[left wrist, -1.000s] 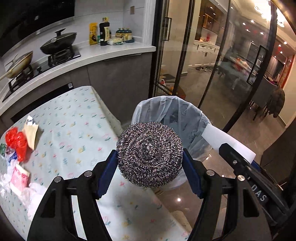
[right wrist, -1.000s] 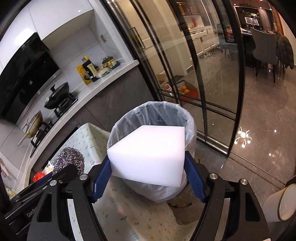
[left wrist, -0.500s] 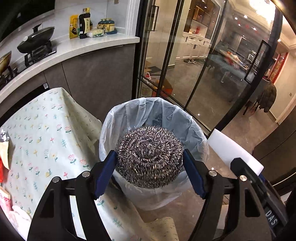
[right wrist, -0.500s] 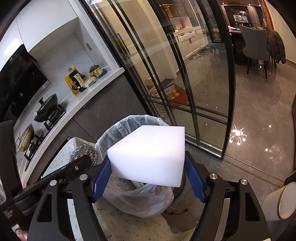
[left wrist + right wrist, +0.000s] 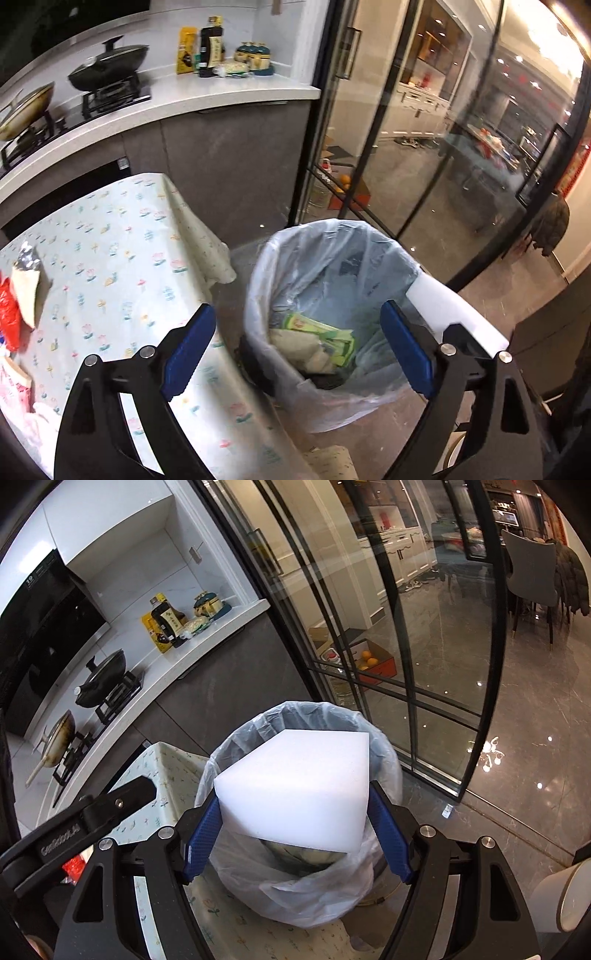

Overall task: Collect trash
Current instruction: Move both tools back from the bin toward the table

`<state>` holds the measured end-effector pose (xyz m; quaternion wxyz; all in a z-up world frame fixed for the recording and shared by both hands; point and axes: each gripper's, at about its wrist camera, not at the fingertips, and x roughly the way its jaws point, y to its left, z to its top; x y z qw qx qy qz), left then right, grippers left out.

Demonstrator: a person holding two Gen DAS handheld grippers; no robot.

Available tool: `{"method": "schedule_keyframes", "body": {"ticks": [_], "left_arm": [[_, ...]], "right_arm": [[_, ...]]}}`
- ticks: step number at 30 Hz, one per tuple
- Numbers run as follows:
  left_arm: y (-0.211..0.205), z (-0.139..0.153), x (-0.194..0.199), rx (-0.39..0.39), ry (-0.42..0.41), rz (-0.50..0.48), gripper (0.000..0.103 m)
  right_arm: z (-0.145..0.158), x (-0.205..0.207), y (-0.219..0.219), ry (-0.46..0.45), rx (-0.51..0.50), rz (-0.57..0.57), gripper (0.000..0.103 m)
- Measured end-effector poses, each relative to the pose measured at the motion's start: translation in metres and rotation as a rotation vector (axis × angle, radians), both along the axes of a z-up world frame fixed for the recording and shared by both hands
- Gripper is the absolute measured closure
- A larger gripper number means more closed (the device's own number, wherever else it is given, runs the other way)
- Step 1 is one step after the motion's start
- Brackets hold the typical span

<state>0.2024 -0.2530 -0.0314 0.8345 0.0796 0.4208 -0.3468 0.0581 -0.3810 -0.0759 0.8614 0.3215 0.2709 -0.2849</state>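
The left gripper (image 5: pixel 299 347) is held over the lined trash bin (image 5: pixel 258 280), its jaws opening with nothing between them. Green packaging (image 5: pixel 317 332) is seen lying at the bottom of the bin. The white sponge block (image 5: pixel 295 794) is clamped between the blue pads of the right gripper (image 5: pixel 297 830), poised above the bin's rim beside the floral-clothed table (image 5: pixel 110 251).

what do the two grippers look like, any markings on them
Both the left gripper and right gripper are black, angular two-finger frames with cut-out openings and silver bolt heads. The fingers carry blue textured pads. The left one, seen from the right wrist view, bears white lettering on its side, too small to read surely.
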Motion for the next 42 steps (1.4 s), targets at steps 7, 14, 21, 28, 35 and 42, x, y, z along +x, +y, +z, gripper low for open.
{"method": "schedule_keyframes", "body": {"ticks": [7, 14, 21, 28, 35, 42], "left_arm": [[0.036, 0.001, 0.01, 0.012, -0.02, 0.072, 0.012], [0.066, 0.001, 0.015, 0.015, -0.026, 0.119, 0.011], [0.093, 0.003, 0.01, 0.012, -0.046, 0.15, 0.011], [0.124, 0.005, 0.002, 0.005, -0.039, 0.178, 0.011], [0.168, 0.006, -0.008, 0.016, -0.054, 0.23, 0.011], [0.226, 0.003, -0.008, 0.007, -0.024, 0.302, 0.011]], "right_arm": [[-0.006, 0.031, 0.009, 0.026, 0.008, 0.049, 0.028], [-0.006, 0.048, 0.013, 0.027, -0.002, 0.053, 0.019], [0.008, 0.04, 0.029, 0.011, 0.001, 0.051, 0.019], [0.019, 0.031, 0.059, 0.004, -0.015, 0.081, 0.019], [0.029, 0.029, 0.099, 0.001, -0.031, 0.142, 0.019], [0.032, 0.042, 0.154, 0.027, -0.057, 0.252, 0.019]]}}
